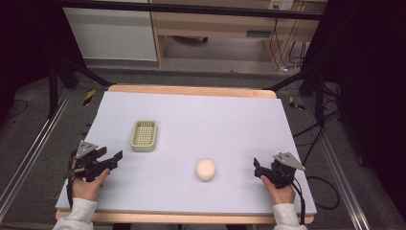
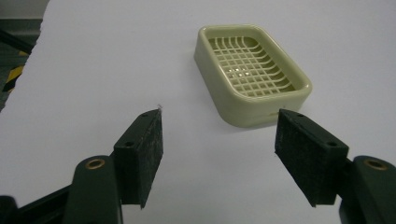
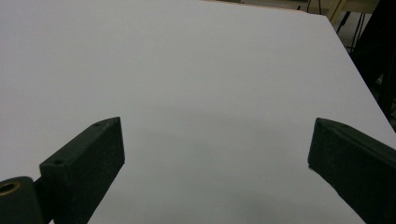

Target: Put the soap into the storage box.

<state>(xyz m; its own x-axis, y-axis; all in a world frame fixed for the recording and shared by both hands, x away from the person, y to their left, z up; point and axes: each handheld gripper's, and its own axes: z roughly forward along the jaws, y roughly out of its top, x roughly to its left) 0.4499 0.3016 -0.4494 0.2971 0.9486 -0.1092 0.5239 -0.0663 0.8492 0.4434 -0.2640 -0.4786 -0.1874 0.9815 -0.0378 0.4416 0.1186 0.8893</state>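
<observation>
A matt, smooth pale lavender sheet covers the surface [image 1: 191, 115], its far edge showing bare light wood. The cream soap dish [image 2: 252, 74] looks like slightly glossy moulded plastic with a grid floor. The left tool [image 2: 219, 140] carries rough, matt black pads [image 2: 152, 154] and brass-coloured metal rivets.

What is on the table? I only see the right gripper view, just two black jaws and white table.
Observer: A round cream-coloured lump lies on the sheet, off to the left of your right gripper.
Operator: Is there anything else?
Observer: Yes, a pale green basket tray sits farther back on the left side.
Operator: Is something inside it?
Observer: No, the left gripper view shows only its bare grid floor.
Operator: Where is the other gripper?
Observer: The left gripper is open near the table's left edge, pointing toward the tray.
</observation>
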